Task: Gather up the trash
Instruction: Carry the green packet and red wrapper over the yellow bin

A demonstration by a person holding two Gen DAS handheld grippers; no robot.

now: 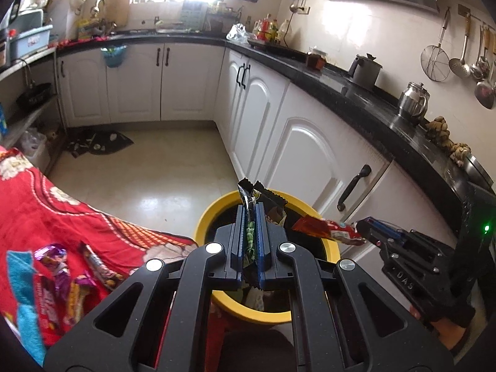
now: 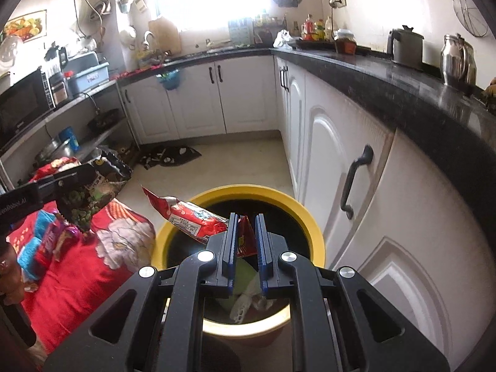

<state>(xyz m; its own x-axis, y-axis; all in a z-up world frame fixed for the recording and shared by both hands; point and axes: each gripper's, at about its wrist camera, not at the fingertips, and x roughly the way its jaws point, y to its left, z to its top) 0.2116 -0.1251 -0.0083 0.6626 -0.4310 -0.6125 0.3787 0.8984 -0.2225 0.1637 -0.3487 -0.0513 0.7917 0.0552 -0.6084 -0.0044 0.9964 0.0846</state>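
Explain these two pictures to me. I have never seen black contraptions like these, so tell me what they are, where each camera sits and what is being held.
These are hand-held tongs, one in each of a person's hands, each carrying its own wide-angle camera looking along its two fingers. One picture comes from the left tongs, shut on a dark crinkled snack wrapper. The other comes from the right tongs, shut on a red foil snack packet. Both hang over a round yellow-rimmed bin with some trash already inside, on the floor beside white kitchen cabinets. More colourful sweet wrappers lie on a red flowered cloth next to the bin.
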